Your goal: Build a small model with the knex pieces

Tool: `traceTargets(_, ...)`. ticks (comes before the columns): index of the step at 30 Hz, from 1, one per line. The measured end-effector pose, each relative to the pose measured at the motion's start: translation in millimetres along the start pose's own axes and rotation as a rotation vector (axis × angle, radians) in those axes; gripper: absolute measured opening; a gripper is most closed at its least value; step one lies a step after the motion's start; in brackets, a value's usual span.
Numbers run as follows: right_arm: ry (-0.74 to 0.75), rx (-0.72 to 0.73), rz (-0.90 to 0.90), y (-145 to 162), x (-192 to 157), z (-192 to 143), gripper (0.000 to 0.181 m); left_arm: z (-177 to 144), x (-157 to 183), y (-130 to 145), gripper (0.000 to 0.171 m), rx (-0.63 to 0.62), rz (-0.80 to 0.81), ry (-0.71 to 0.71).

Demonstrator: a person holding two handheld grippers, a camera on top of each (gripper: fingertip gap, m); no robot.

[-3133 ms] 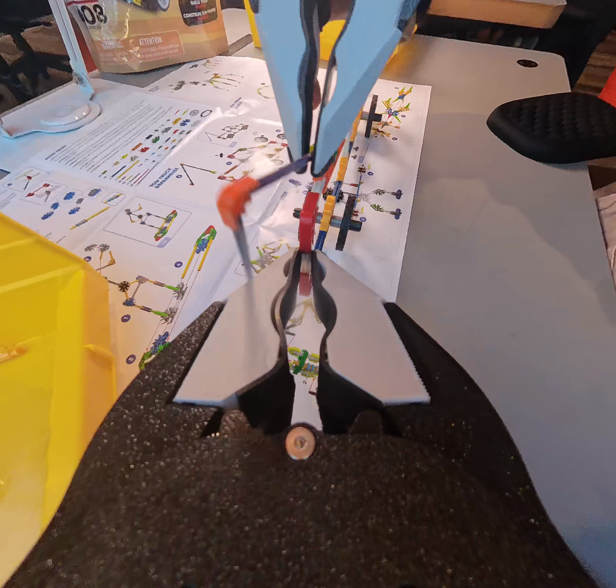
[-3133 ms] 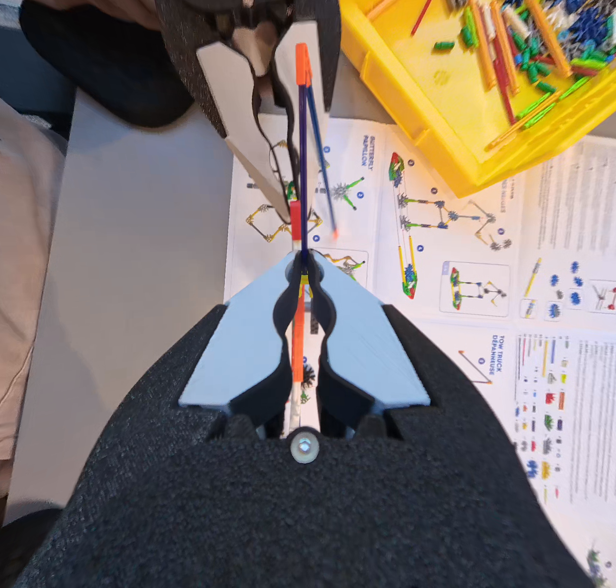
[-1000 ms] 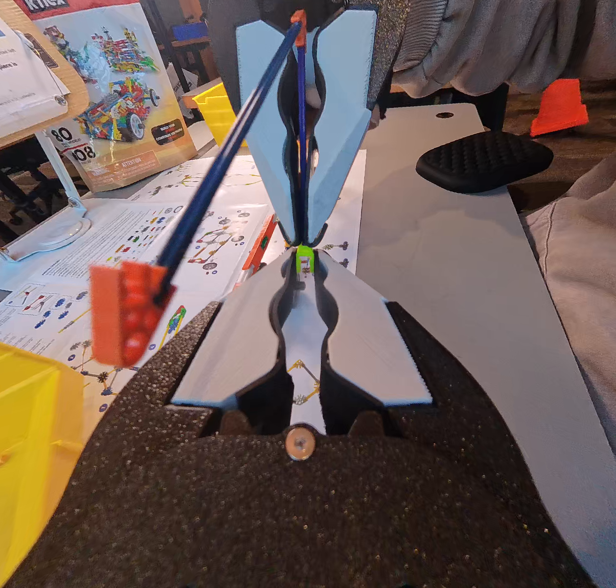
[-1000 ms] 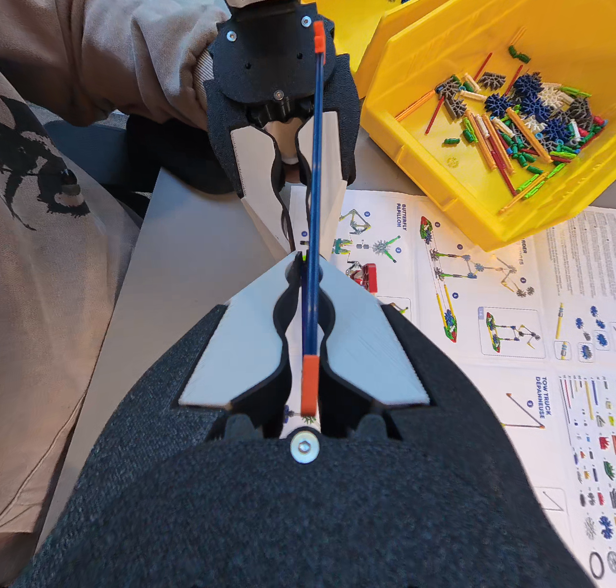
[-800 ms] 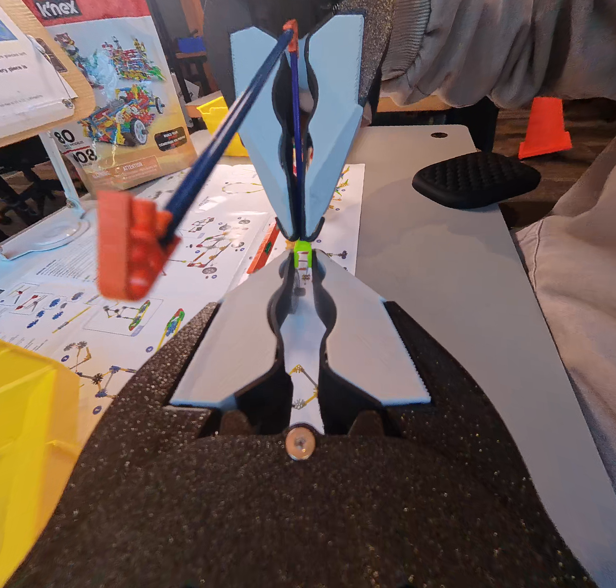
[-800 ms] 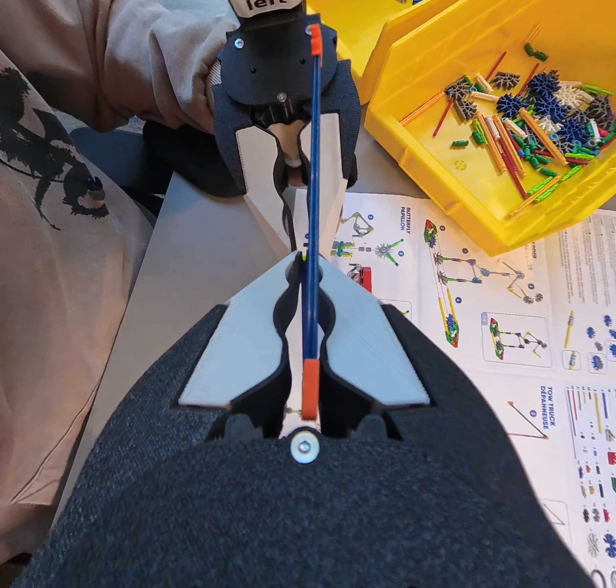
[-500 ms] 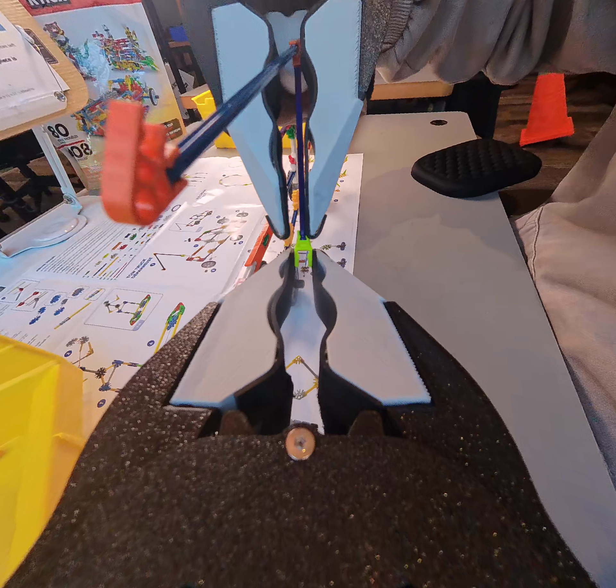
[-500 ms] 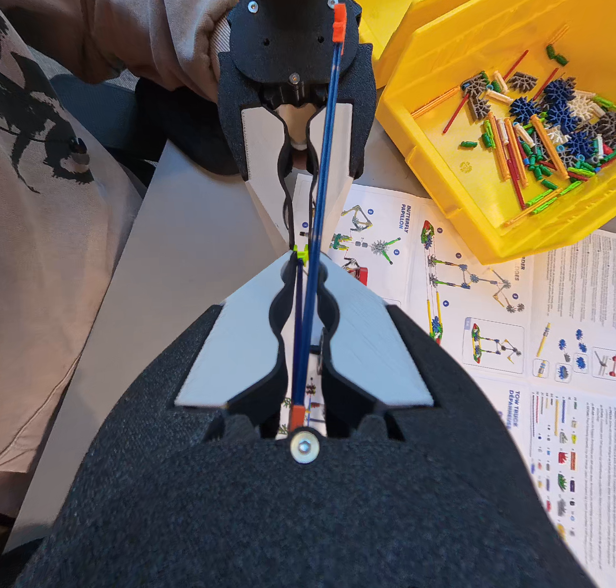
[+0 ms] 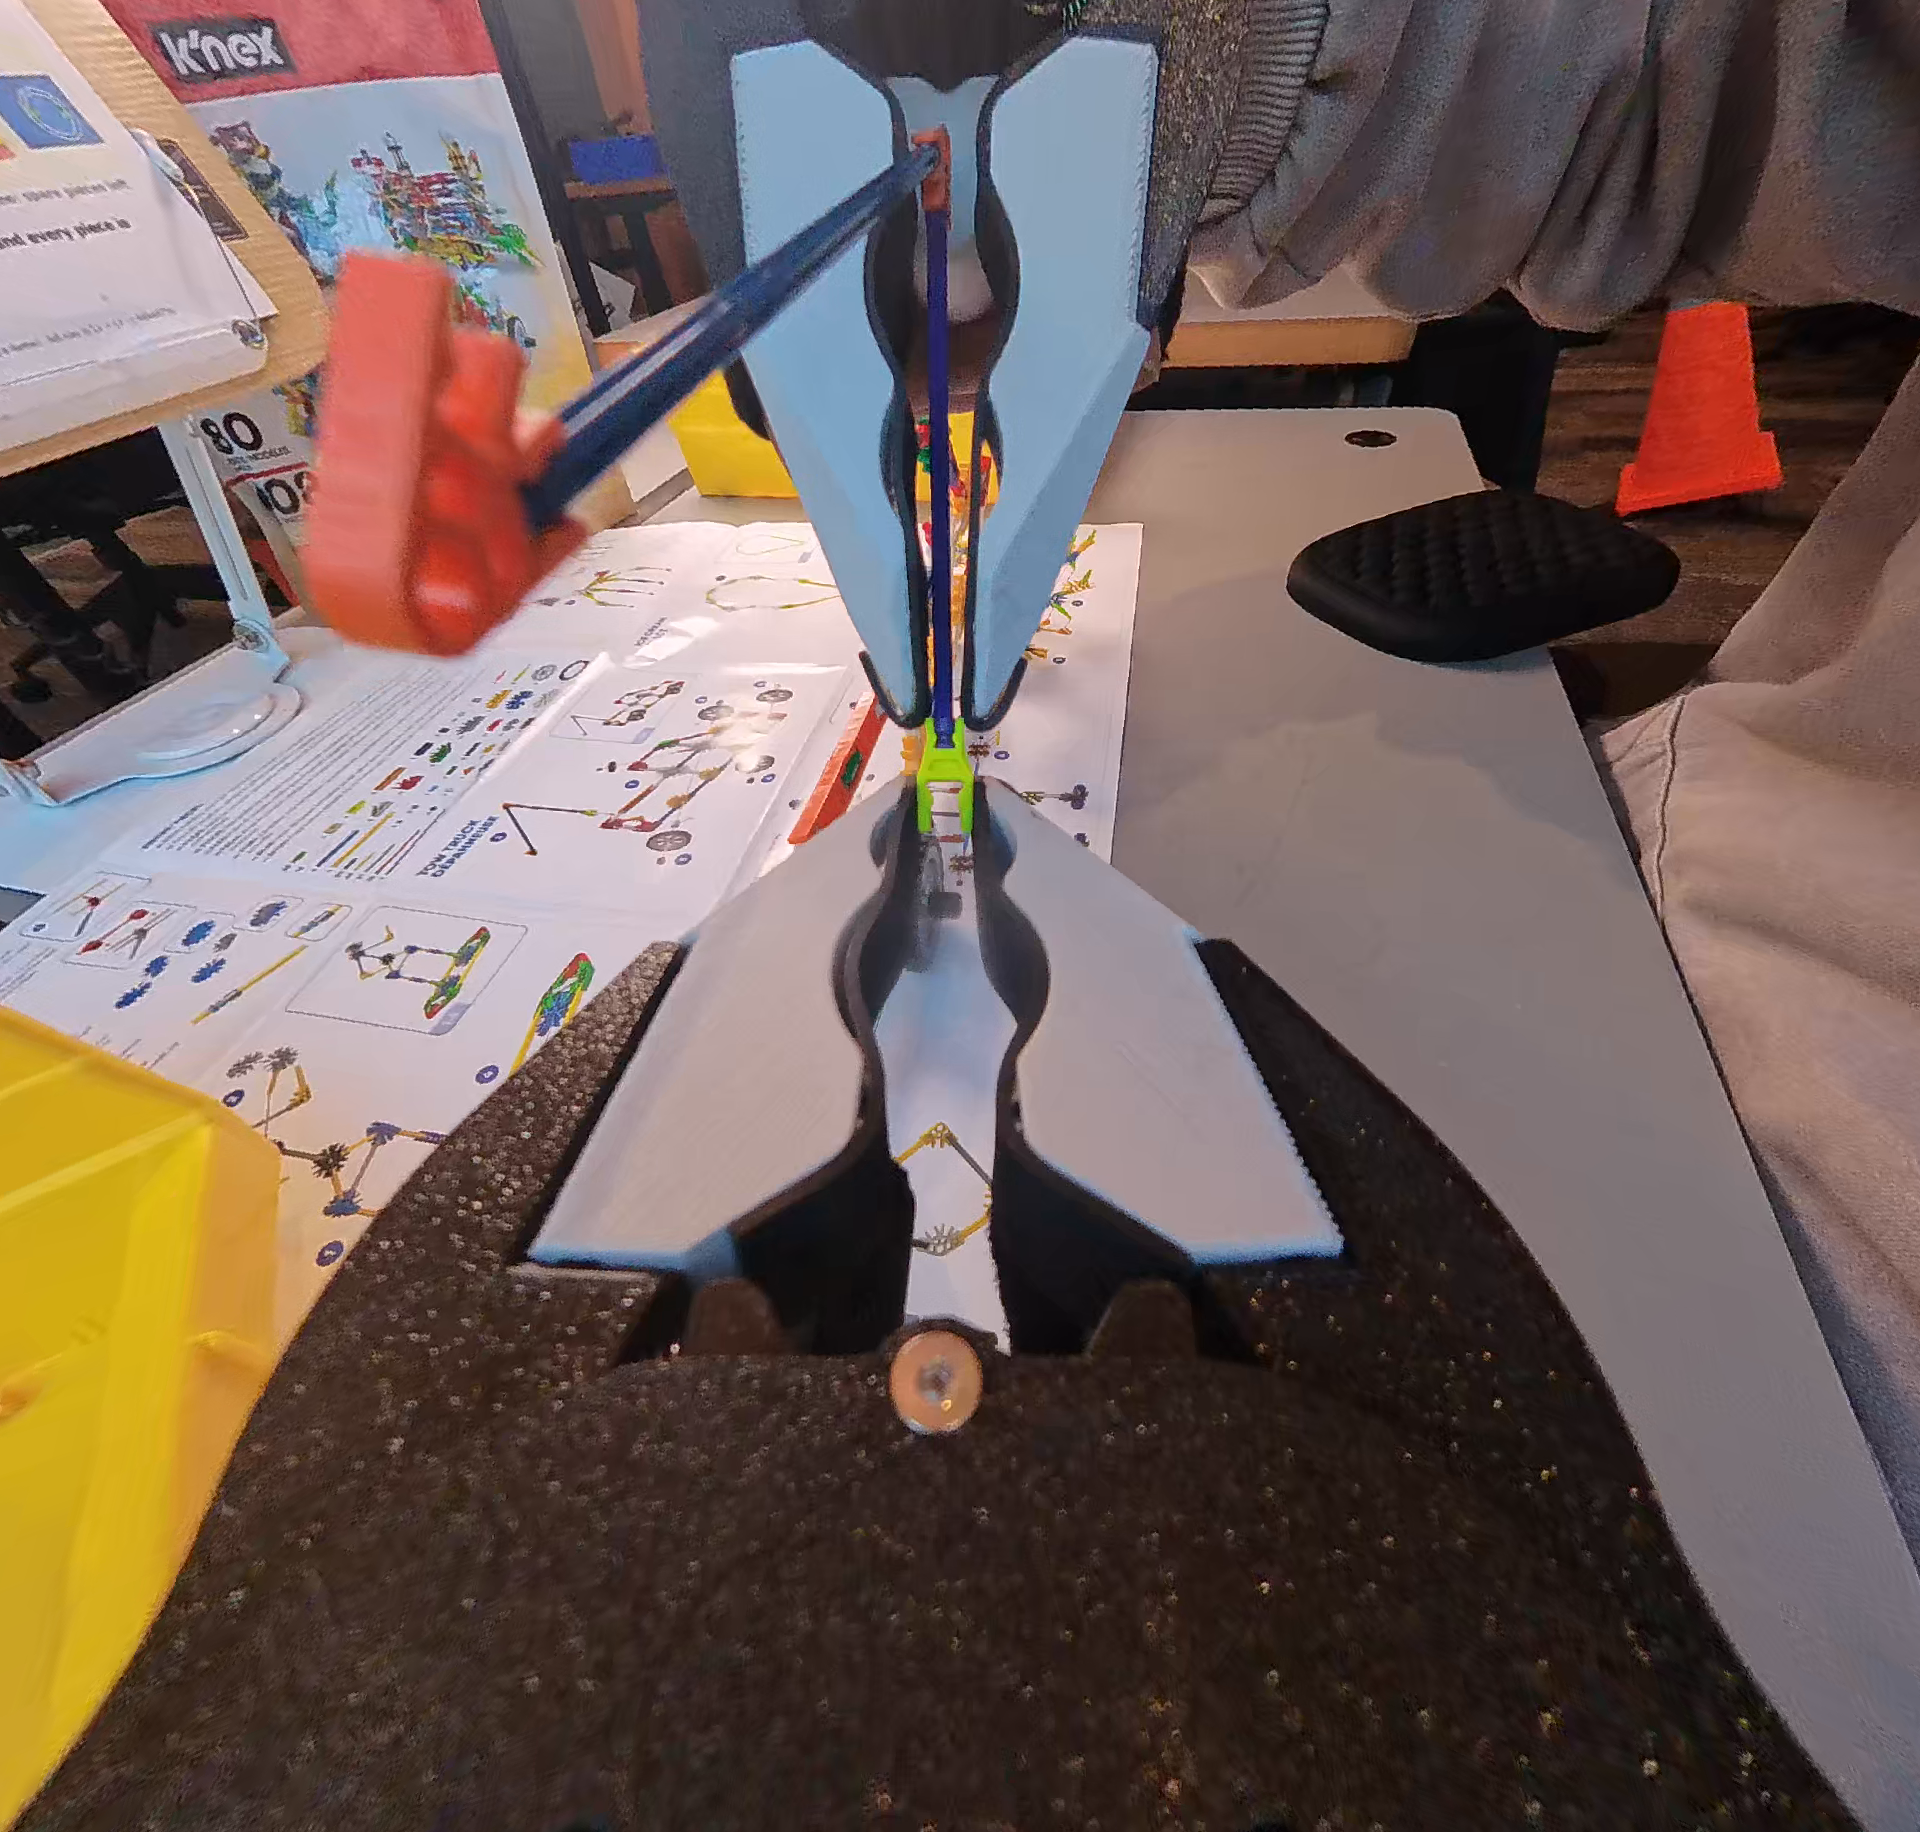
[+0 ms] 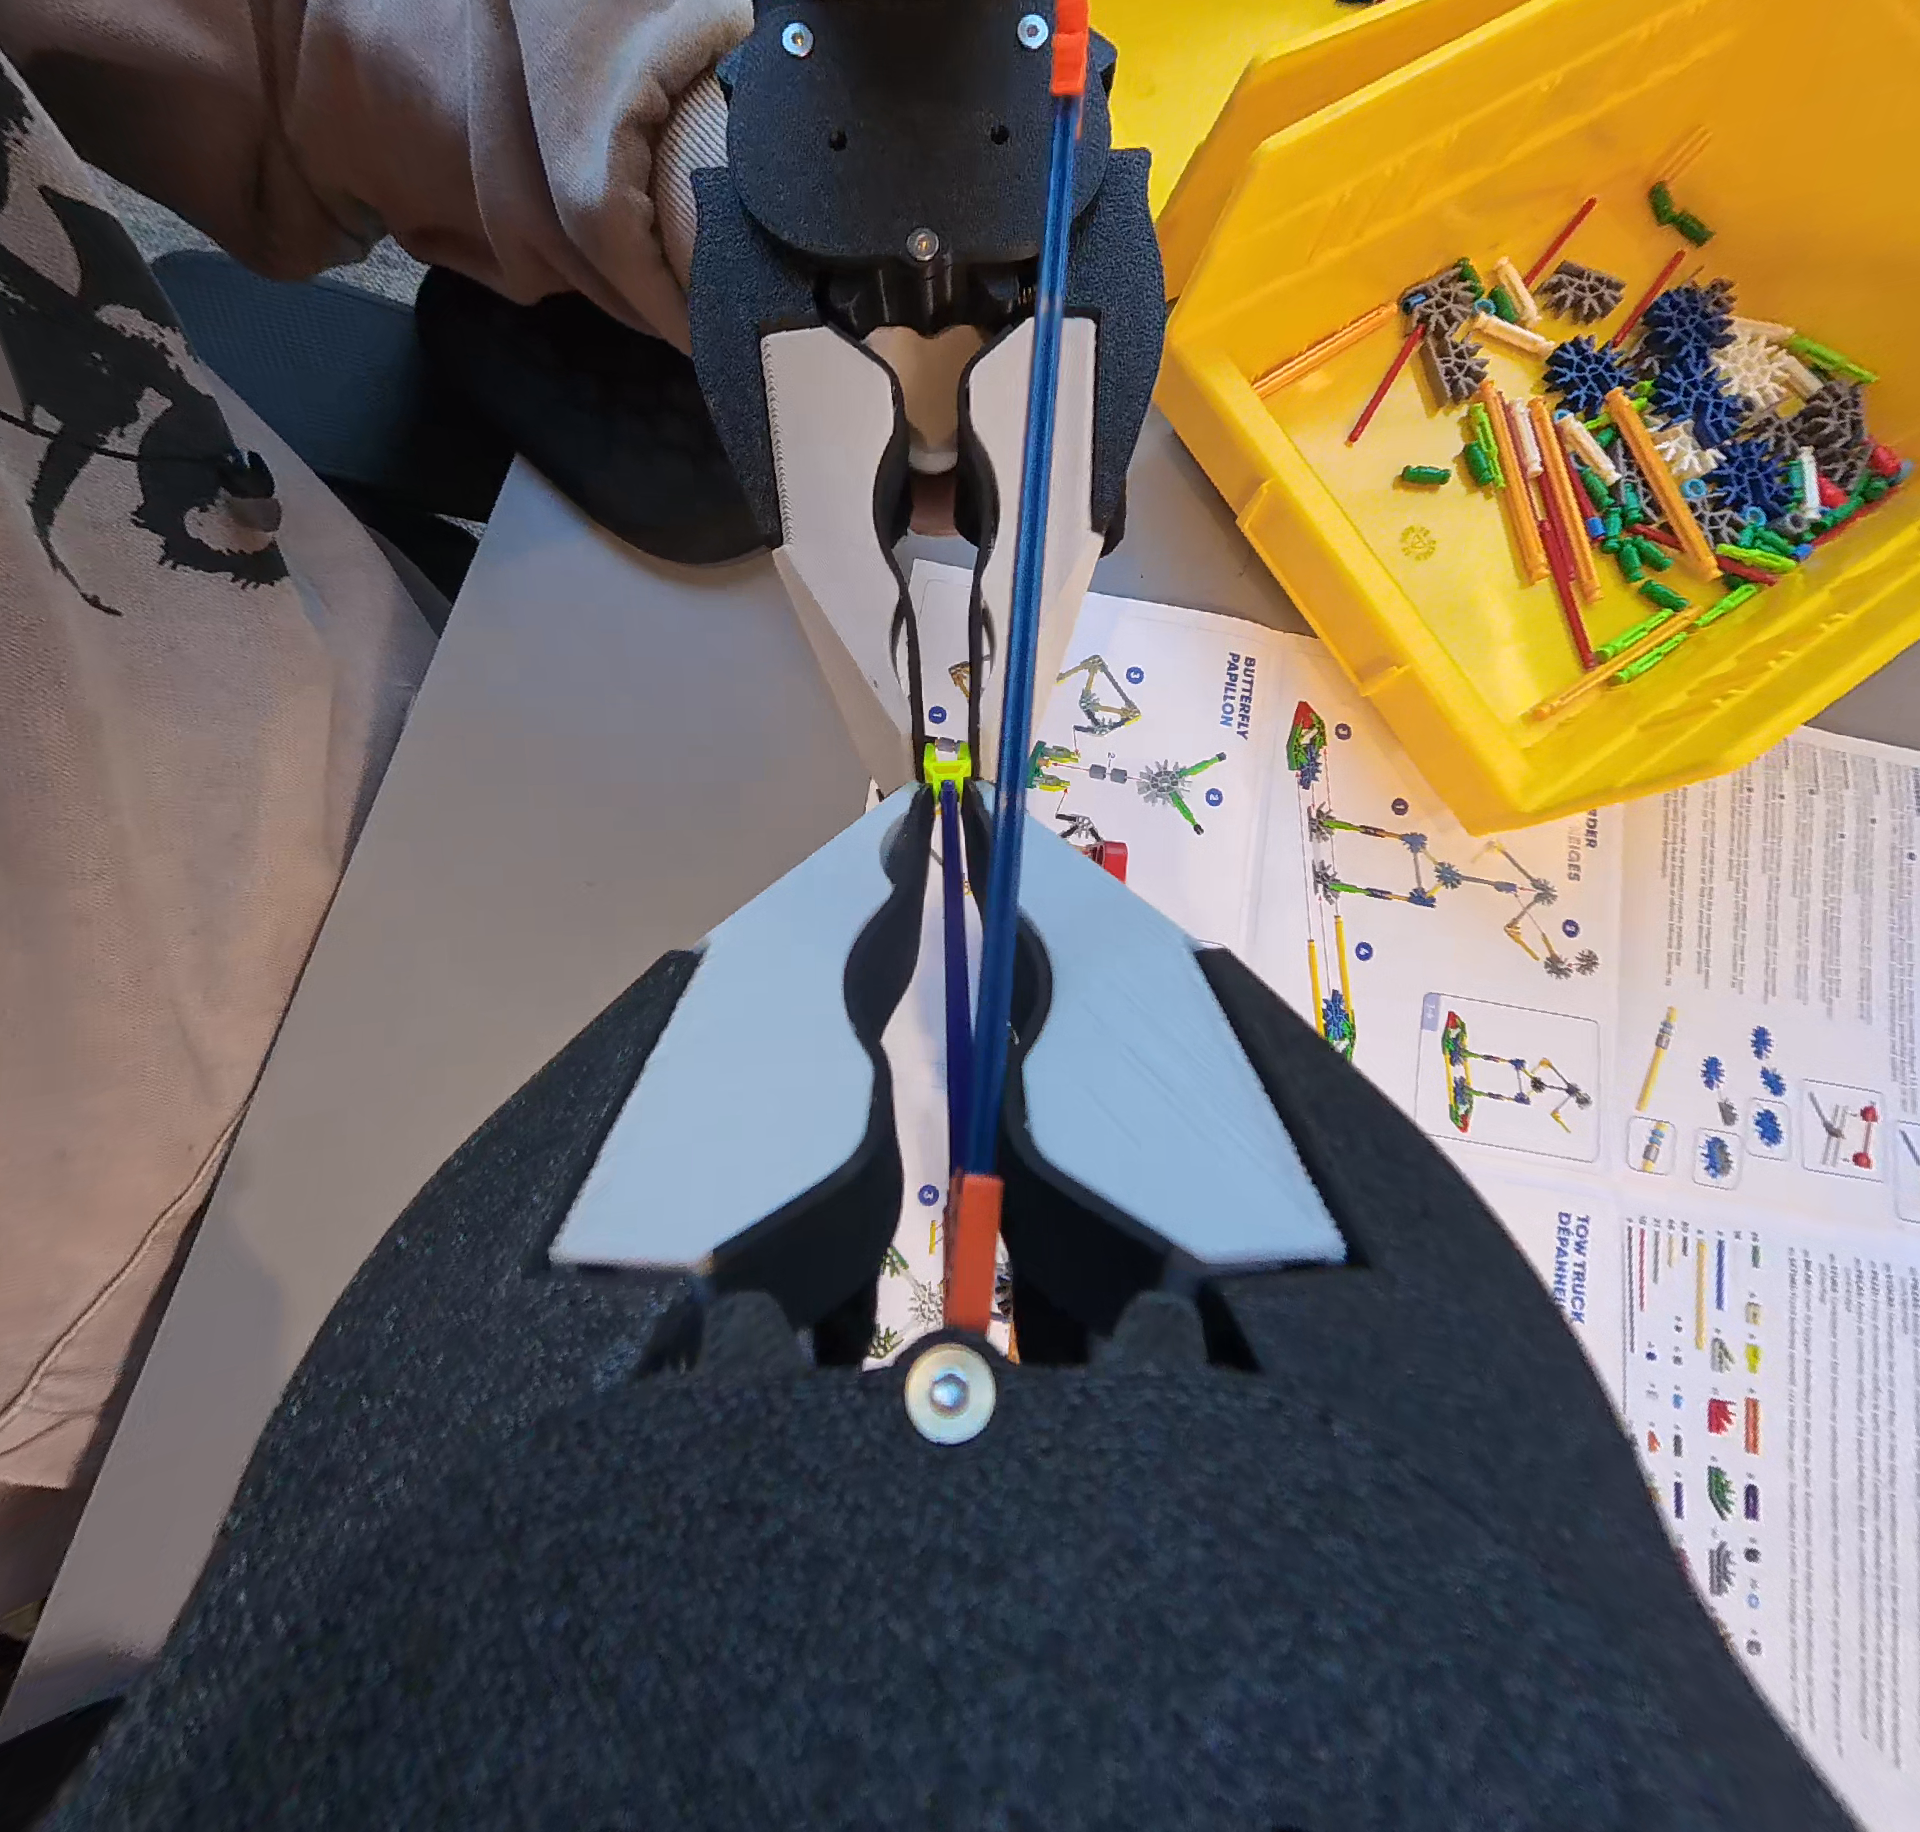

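My left gripper (image 9: 943, 800) is shut on a small lime green connector (image 9: 943, 769). It meets my right gripper (image 9: 940, 712) tip to tip above the table. My right gripper (image 10: 940, 808) is shut on a dark blue rod (image 10: 954, 951) whose end sits in the green connector (image 10: 948, 766). An orange connector (image 10: 972, 1252) deep between the right fingers joins this rod to a second blue rod (image 10: 1029, 587). That rod sticks out free, with another orange connector (image 9: 416, 525) on its end. The left gripper (image 10: 940, 743) also shows in the right wrist view.
An instruction sheet (image 10: 1455, 899) lies on the grey table (image 9: 1351, 847), with a red piece (image 10: 1101, 860) on it. Yellow bins (image 10: 1351, 556) hold several rods and connectors. A product box (image 9: 343, 203), a white stand (image 9: 208, 712) and a black pad (image 9: 1475, 577) stand at the back. A person's sleeve (image 10: 468, 99) is behind the left gripper. My left and right fingertips are right by each other.
Both grippers rose from the sheet and stay tip to tip. The left now holds a green connector instead of a red piece. The free rod with its orange connector swung upward.
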State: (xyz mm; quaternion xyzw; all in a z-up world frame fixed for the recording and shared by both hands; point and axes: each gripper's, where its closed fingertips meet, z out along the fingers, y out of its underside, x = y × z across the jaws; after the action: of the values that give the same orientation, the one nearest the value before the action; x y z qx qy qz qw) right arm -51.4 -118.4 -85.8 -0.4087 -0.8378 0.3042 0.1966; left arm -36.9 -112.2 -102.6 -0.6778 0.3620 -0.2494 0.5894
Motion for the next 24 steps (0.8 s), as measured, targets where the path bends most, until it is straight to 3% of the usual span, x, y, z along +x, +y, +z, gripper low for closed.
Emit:
traceTargets(5, 0.016, 0.0, 0.021, -6.8, 10.0, -9.9, 0.001, -3.0, -11.8, -8.8, 0.008, 0.07, -0.032, -0.054)
traceTargets(7, 0.037, -0.005, 0.042, -11.2, 22.6, -24.8, 0.001, -7.6, -25.8, -4.7, 0.016, 0.063, -0.043, -0.115)
traceTargets(13, 0.057, -0.146, 0.069, 5.4, 50.3, -56.1, 0.0, -0.6, -38.9, 51.0, 0.039, -0.182, -0.115, -0.085)
traceTargets(16, 0.039, -0.237, 0.076, 18.7, 49.0, -51.0, 0.0, 9.8, -37.1, 66.1, 0.025, -0.257, -0.07, -0.067)
traceTargets(19, 0.022, -0.301, 0.076, 29.2, 42.5, -34.5, 0.001, 17.4, -37.9, 60.9, 0.006, -0.24, -0.066, -0.07)
traceTargets(24, 0.006, -0.362, 0.089, 46.1, 36.8, -10.8, 0.001, 21.8, -37.0, 60.3, 0.005, -0.232, -0.088, -0.063)
